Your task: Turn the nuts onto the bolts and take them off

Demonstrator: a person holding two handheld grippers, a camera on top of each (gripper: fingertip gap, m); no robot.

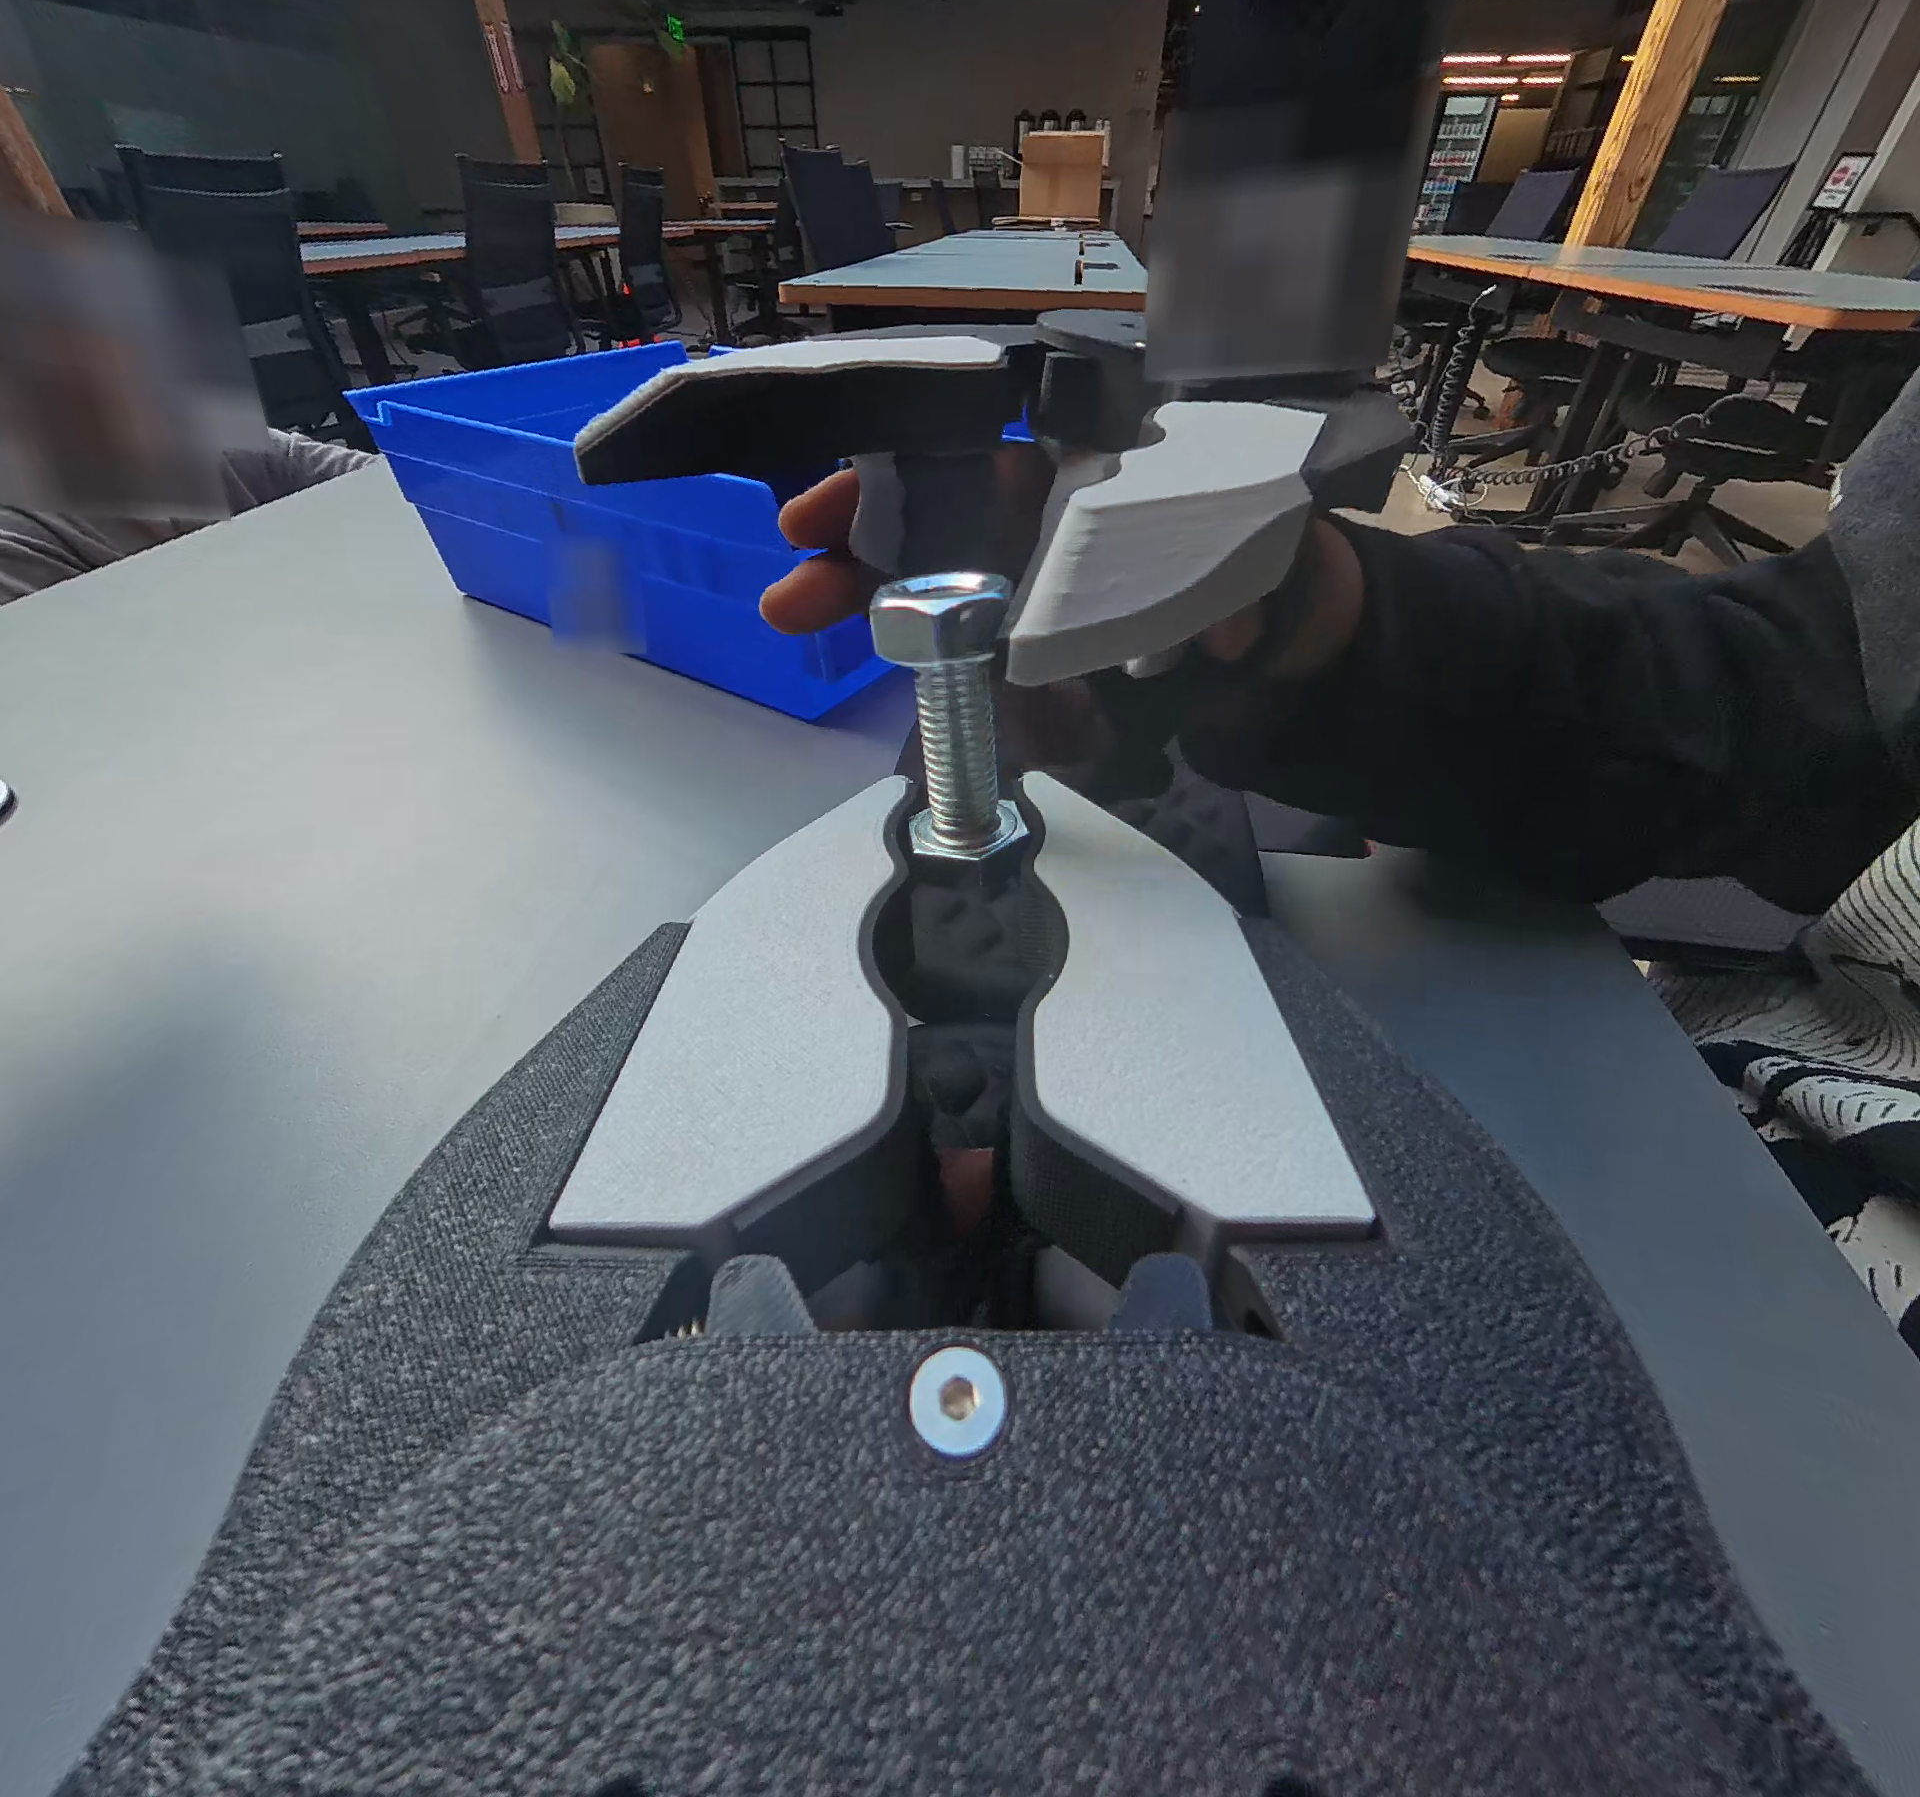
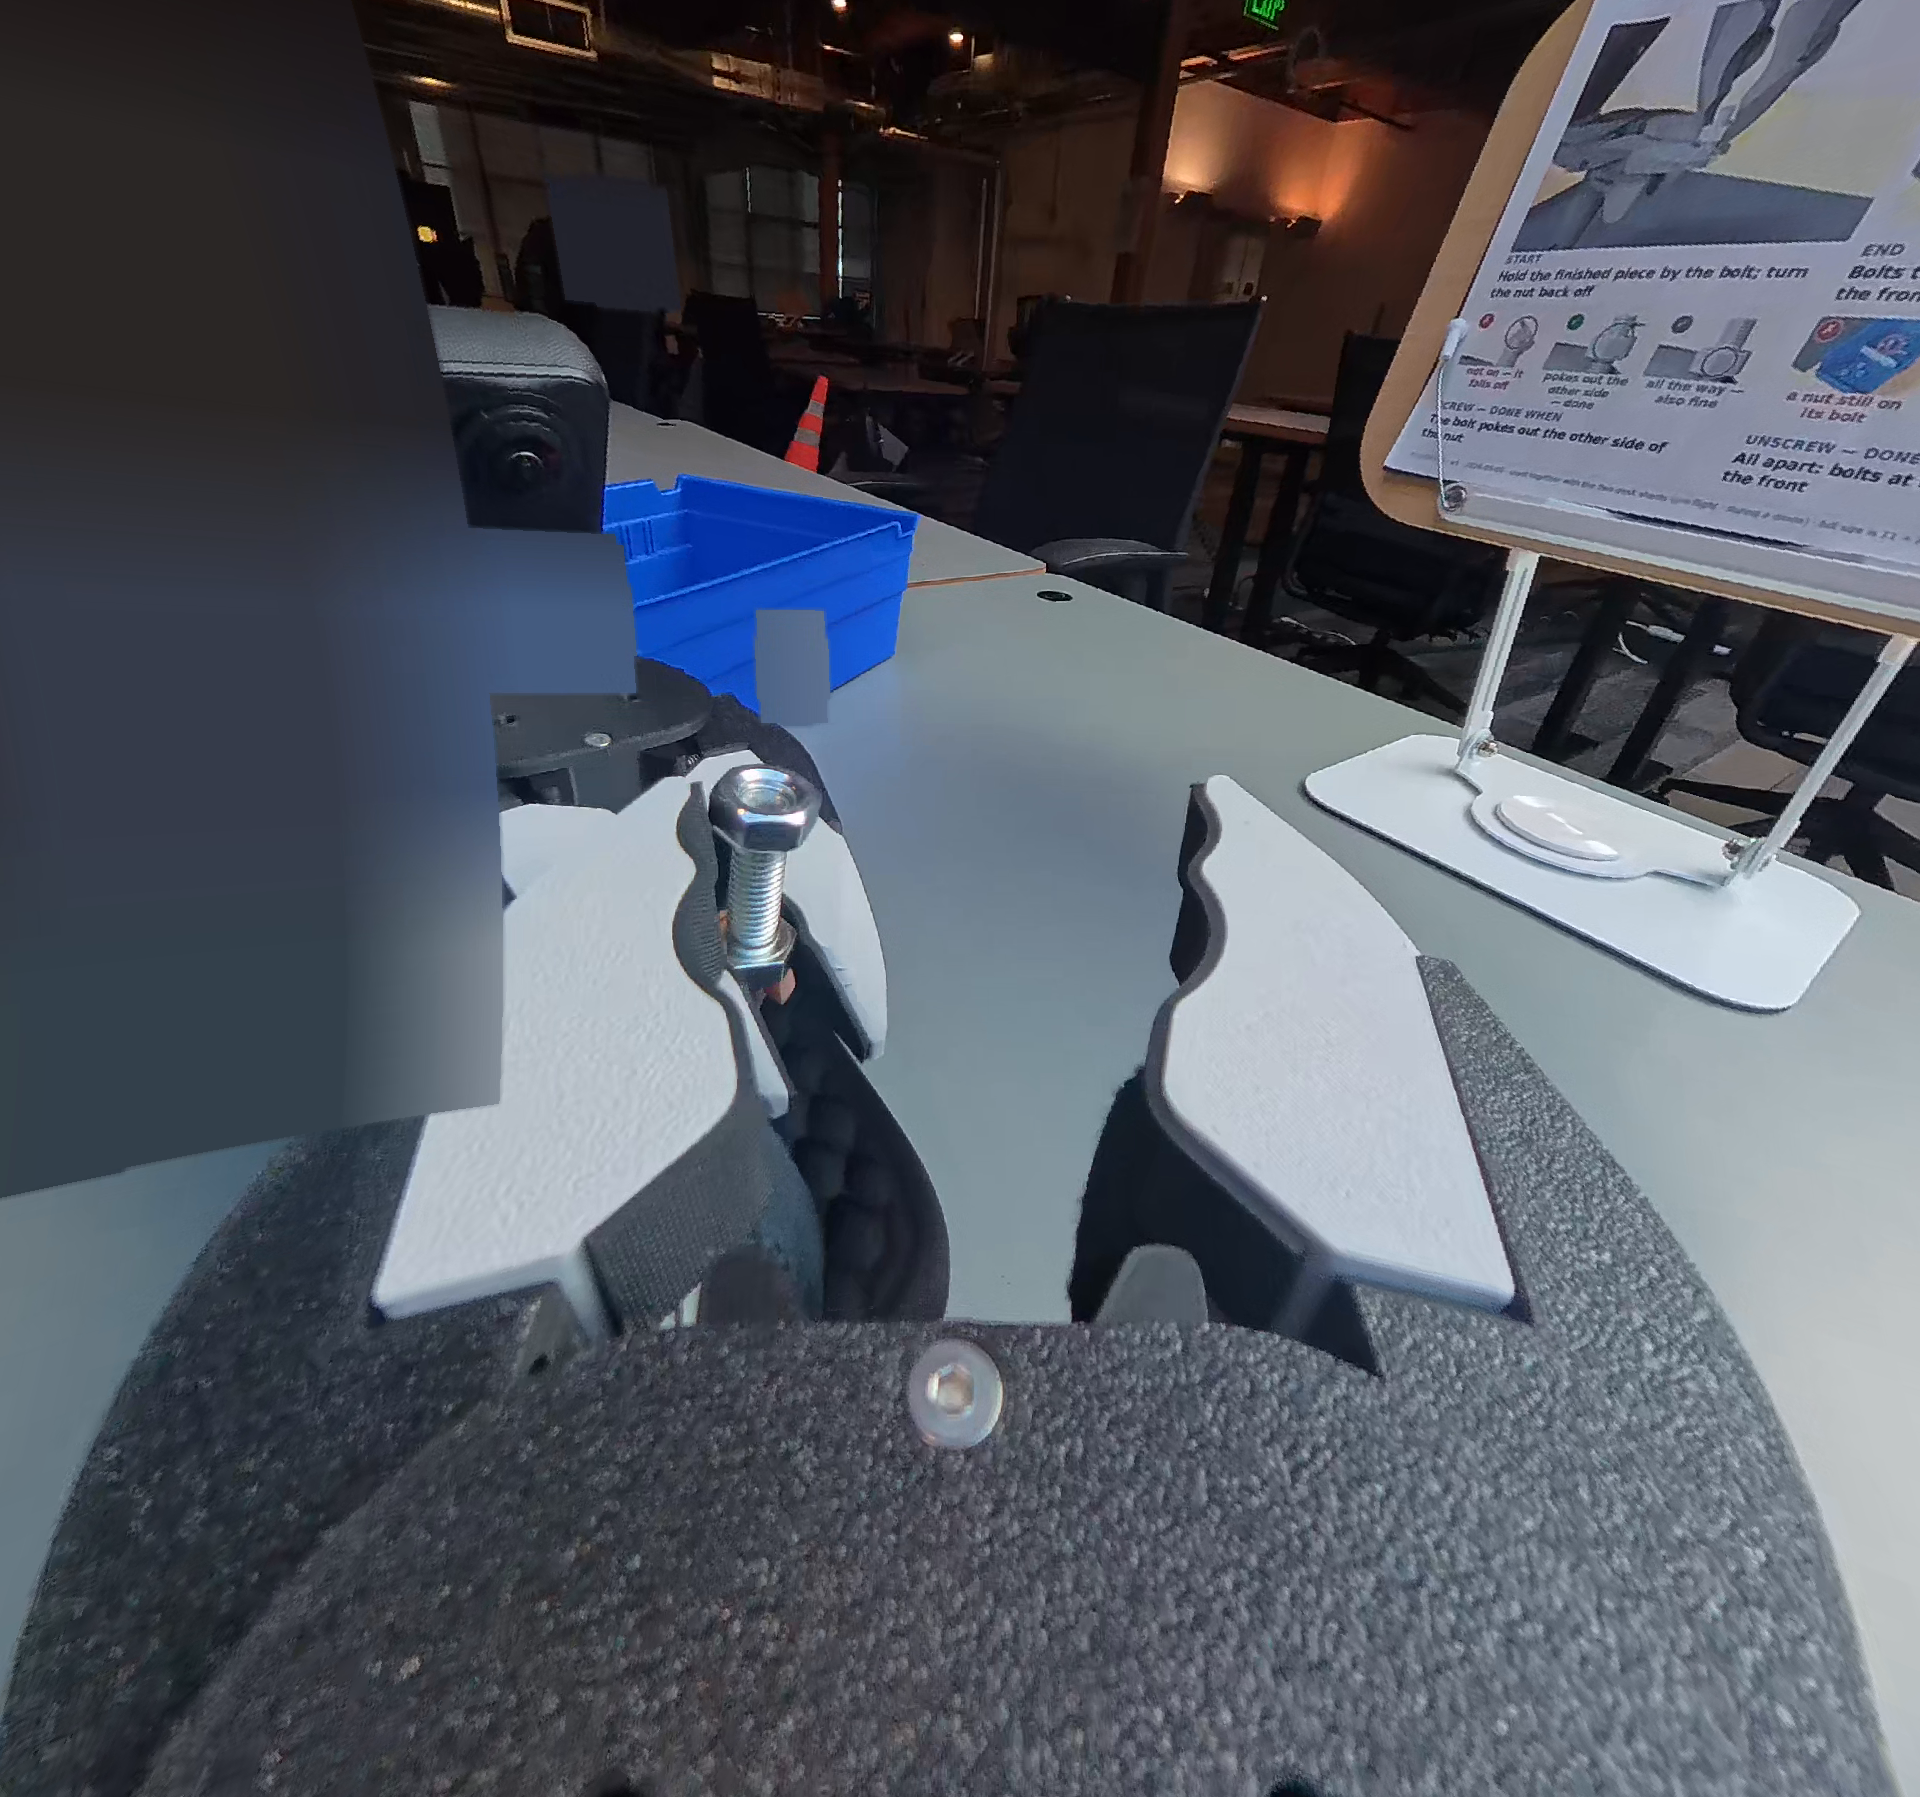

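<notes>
In the left wrist view, I am pinching the bolt [image 1: 958, 760] upright by its head in my left tool [image 1: 961, 838], with the nut [image 1: 940, 617] sitting at the top of the thread. In the right wrist view, my right tool [image 2: 1023, 900] is hanging spread just beside it, so I judge the next move is closing on the nut and turning; the blue bin [image 2: 764, 568] on the counter [image 2: 1039, 760] is showing nothing inside.

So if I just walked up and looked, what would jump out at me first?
Probably the shiny bolt standing straight up in the middle, pinched at its bottom end by the left tool, with a nut at the very top. Right beside that nut hangs the right tool, wide open. Behind them a bright blue bin sits on the grey table.
</notes>
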